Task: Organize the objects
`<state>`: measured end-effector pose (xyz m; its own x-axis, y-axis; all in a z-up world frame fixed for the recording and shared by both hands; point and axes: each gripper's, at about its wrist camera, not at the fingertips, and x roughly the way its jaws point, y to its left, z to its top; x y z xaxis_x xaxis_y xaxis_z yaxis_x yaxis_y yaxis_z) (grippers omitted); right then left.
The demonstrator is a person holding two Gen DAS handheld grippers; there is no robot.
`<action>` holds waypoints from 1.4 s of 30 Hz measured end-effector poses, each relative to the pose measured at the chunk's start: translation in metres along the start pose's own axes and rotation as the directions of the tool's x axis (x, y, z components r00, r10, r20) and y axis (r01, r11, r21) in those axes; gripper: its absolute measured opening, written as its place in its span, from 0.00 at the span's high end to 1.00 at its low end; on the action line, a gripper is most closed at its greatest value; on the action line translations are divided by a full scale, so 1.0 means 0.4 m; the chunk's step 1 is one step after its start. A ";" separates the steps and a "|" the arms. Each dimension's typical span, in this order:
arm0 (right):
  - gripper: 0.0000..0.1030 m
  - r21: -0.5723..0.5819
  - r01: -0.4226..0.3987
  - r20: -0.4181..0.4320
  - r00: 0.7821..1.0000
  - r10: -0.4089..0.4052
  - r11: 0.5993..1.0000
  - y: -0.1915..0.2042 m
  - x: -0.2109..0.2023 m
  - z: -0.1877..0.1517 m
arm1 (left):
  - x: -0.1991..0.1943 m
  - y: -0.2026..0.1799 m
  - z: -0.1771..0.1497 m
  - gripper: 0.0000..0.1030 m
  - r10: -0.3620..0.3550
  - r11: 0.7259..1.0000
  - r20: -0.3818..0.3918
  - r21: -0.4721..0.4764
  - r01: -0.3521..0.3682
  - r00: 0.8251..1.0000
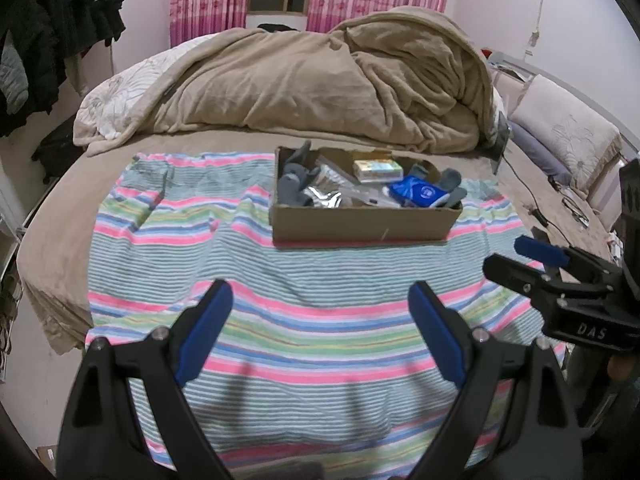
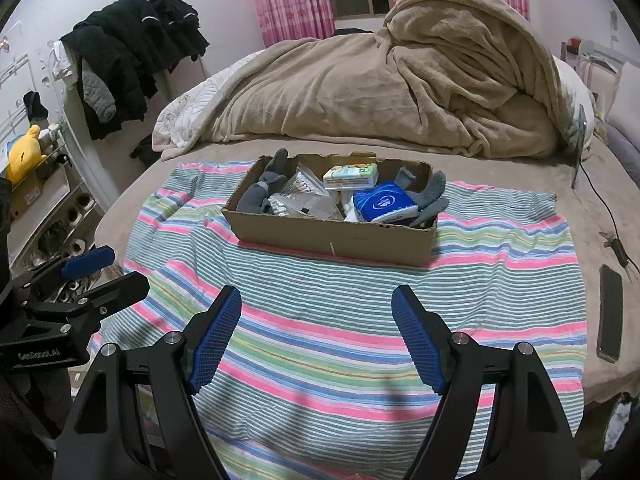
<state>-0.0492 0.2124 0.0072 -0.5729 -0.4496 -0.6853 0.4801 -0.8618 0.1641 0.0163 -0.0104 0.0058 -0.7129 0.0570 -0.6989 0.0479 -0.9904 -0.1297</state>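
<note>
A shallow cardboard box [image 1: 360,226] [image 2: 332,242] sits on a striped towel [image 1: 280,312] [image 2: 340,320] on the bed. It holds grey socks [image 1: 294,188] [image 2: 260,194], a blue tissue pack [image 1: 418,192] [image 2: 384,202], a green-white tissue pack [image 1: 378,170] [image 2: 351,176] and clear plastic bags of cotton swabs [image 2: 298,200]. My left gripper [image 1: 320,296] is open and empty, over the towel in front of the box. My right gripper [image 2: 318,300] is open and empty, also short of the box. Each gripper shows at the other view's edge: the right [image 1: 532,260], the left [image 2: 104,270].
A beige blanket [image 1: 320,76] [image 2: 400,80] is heaped behind the box. A black phone [image 2: 610,312] and a charger cable [image 2: 608,216] lie on the bed at right. Dark clothes [image 2: 132,60] hang at left above a shoe rack [image 2: 60,216]. Pillows [image 1: 568,136] line the right side.
</note>
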 end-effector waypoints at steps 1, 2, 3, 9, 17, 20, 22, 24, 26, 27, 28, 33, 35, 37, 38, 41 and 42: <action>0.22 0.000 0.000 0.000 1.000 0.000 1.000 0.000 -0.001 0.000 | 0.001 0.001 0.000 0.12 0.000 1.000 -0.001 0.000 0.000 1.000; 0.22 -0.001 -0.002 -0.001 1.000 0.002 1.000 0.000 -0.001 0.000 | 0.002 0.002 0.001 0.12 0.000 1.000 -0.002 0.000 0.000 1.000; 0.22 -0.002 -0.002 -0.003 1.000 0.002 1.000 -0.001 0.003 0.000 | 0.002 0.002 0.000 0.12 -0.001 1.000 -0.003 0.000 0.001 1.000; 0.22 -0.006 -0.002 -0.007 1.000 0.002 1.000 0.000 0.011 0.000 | 0.002 0.003 0.000 0.12 -0.004 1.000 -0.004 -0.002 0.004 1.000; 0.22 -0.006 0.004 -0.003 1.000 -0.004 1.000 0.006 0.011 0.000 | 0.002 0.008 0.001 0.12 -0.019 1.000 -0.008 -0.011 0.018 1.000; 0.22 -0.007 0.003 -0.004 1.000 -0.003 1.000 0.011 0.010 -0.002 | 0.000 0.012 0.000 0.12 -0.019 1.000 -0.008 -0.014 0.019 1.000; 0.22 -0.010 0.002 -0.003 1.000 -0.002 1.000 0.014 0.008 -0.003 | -0.003 0.011 -0.001 0.12 -0.018 1.000 -0.006 -0.017 0.018 1.000; 0.22 -0.011 0.002 -0.003 1.000 -0.002 1.000 0.017 0.005 -0.006 | -0.004 0.014 -0.003 0.12 -0.019 1.000 -0.007 -0.020 0.019 1.000; 0.22 -0.010 0.002 -0.003 1.000 -0.002 1.000 0.017 0.004 -0.005 | -0.004 0.015 -0.002 0.12 -0.019 1.000 -0.006 -0.020 0.019 1.000; 0.22 -0.010 0.001 -0.003 1.000 -0.001 1.000 0.017 0.004 -0.005 | -0.004 0.014 -0.002 0.12 -0.019 1.000 -0.005 -0.020 0.019 1.000; 0.22 -0.009 0.001 -0.004 1.000 -0.001 1.000 0.017 0.004 -0.005 | -0.004 0.015 -0.002 0.12 -0.020 1.000 -0.006 -0.021 0.020 1.000; 0.22 -0.007 -0.002 -0.005 1.000 0.002 1.000 0.023 0.004 -0.007 | 0.000 0.011 -0.003 0.12 -0.026 1.000 -0.013 -0.016 0.025 1.000; 0.22 -0.007 -0.002 -0.005 1.000 0.002 1.000 0.023 0.004 -0.007 | 0.002 0.010 -0.002 0.12 -0.027 1.000 -0.015 -0.015 0.026 1.000; 0.22 -0.005 -0.003 -0.007 1.000 0.003 1.000 0.023 0.004 -0.007 | 0.004 0.011 -0.003 0.12 -0.026 1.000 -0.016 -0.016 0.026 1.000; 0.22 -0.005 -0.004 -0.007 1.000 0.004 1.000 0.023 0.005 -0.007 | 0.006 0.012 -0.003 0.12 -0.025 1.000 -0.017 -0.016 0.025 1.000; 0.22 -0.002 -0.007 -0.009 1.000 0.007 1.000 0.025 0.005 -0.008 | 0.013 0.015 -0.001 0.12 -0.026 1.000 -0.022 -0.018 0.025 0.999; 0.22 -0.002 -0.007 -0.010 1.000 0.007 1.000 0.025 0.007 -0.008 | 0.014 0.015 -0.003 0.12 -0.026 1.000 -0.023 -0.018 0.025 0.999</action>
<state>-0.0438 0.2033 0.0046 -0.5627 -0.4536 -0.6911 0.4856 -0.8579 0.1678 0.0133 -0.0158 0.0003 -0.6979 0.0855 -0.7111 0.0425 -0.9862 -0.1602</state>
